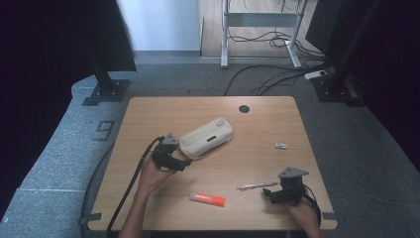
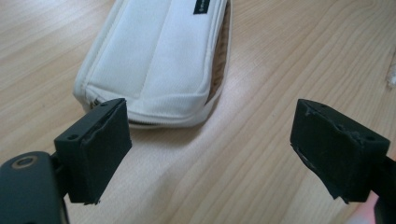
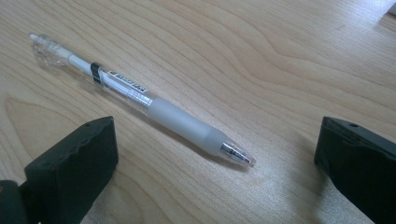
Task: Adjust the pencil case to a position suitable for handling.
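Table (image 1: 148, 119): light wood, seen whole from the high view; close-up grain under the jaws in both gripper views.
Pouch (image 1: 206, 138): white zipped case, flat on the table just ahead of the left jaws; in the left gripper view (image 2: 154, 56) zipper end nearest the left-hand jaw, black label at the far end.
Left gripper (image 1: 186, 163): jaws wide apart, nothing between them but bare wood, no contact with the pouch; midpoint in own view (image 2: 210, 154).
Right gripper (image 1: 266, 195): jaws wide apart, holding nothing; midpoint in own view (image 3: 217, 168).
Highlighter (image 1: 207, 199): orange, on the table between the two grippers, nearer the person's edge.
Pen (image 1: 257, 186): clear barrel, grey grip; in the right gripper view (image 3: 140, 95) tip lying between the jaws, untouched, barrel running away past the left-hand jaw.
Small white item (image 1: 281, 146): beyond the right jaws, well apart; too small to identify.
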`<state>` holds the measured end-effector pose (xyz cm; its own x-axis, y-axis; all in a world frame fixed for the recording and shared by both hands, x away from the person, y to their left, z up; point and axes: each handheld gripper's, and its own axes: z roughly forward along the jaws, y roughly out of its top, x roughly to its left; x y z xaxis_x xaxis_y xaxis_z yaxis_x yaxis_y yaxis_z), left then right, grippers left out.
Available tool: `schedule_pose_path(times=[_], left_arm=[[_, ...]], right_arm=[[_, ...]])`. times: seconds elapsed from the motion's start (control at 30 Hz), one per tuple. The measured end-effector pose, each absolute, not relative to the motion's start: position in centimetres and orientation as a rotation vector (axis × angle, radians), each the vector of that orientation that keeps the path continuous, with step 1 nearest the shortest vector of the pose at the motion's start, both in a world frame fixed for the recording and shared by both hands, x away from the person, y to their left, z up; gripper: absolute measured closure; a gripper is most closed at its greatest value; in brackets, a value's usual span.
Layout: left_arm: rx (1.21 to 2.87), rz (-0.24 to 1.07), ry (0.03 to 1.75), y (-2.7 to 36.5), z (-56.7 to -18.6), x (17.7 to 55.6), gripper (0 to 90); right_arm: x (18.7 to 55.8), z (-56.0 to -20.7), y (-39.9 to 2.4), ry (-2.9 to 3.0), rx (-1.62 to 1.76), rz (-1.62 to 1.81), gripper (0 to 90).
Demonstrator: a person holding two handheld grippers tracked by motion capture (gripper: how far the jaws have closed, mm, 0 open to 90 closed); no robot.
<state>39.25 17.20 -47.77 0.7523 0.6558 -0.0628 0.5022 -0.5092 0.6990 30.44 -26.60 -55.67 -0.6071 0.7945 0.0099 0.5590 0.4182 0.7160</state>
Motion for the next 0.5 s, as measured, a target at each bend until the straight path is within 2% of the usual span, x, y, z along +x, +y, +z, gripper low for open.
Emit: schedule_pose_path(times=[0.5], left_arm=[[2.256,0.200,0.850,15.3,-47.7,42.2,15.5]], right_arm=[[30.4,-55.7,-26.6,2.347,1.167,0.996,0.0]])
